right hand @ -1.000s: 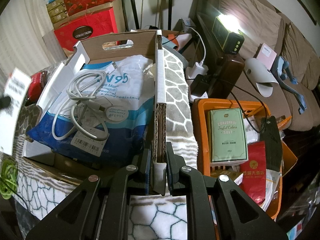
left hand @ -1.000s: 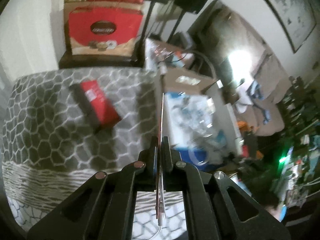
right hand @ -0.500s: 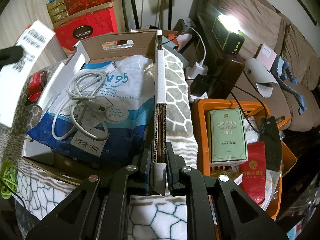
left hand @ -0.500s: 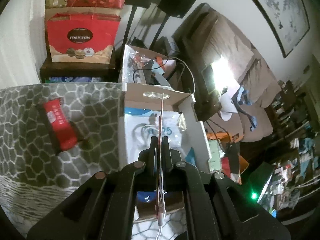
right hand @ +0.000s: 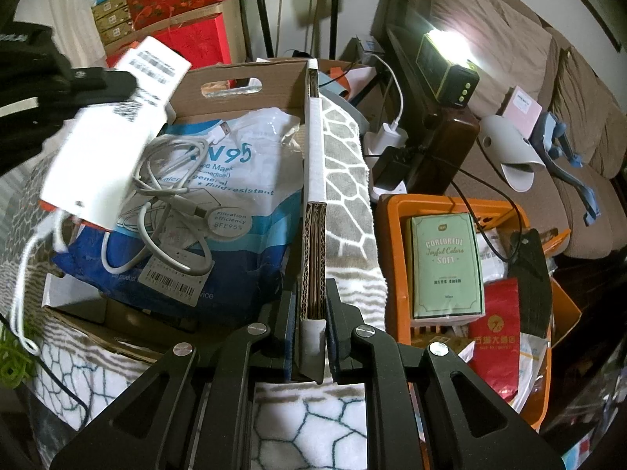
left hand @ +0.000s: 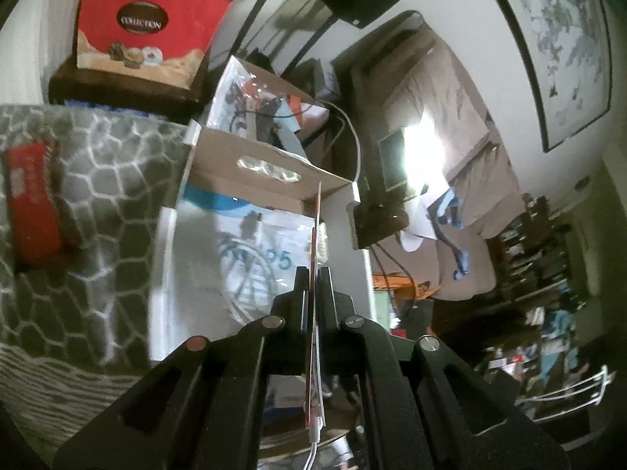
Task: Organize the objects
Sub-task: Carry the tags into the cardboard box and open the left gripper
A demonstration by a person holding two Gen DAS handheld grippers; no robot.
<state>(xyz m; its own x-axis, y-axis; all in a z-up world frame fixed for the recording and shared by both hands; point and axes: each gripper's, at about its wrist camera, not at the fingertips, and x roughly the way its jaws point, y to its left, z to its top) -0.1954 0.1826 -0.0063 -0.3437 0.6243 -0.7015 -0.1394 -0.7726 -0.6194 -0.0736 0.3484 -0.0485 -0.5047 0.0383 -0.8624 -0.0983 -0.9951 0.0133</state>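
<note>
Above carton (right hand: pixel 313 180), packet (right hand: pixel 106 125) jaw-clamped.

Home living room — sofa (right hand: pixel 490 39), wall painting (left hand: pixel 564 39)

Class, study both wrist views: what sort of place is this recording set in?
Most likely a cluttered home living room: a brown sofa, a framed picture on the wall, and stacked gift boxes behind a half-packed cardboard box.
</note>
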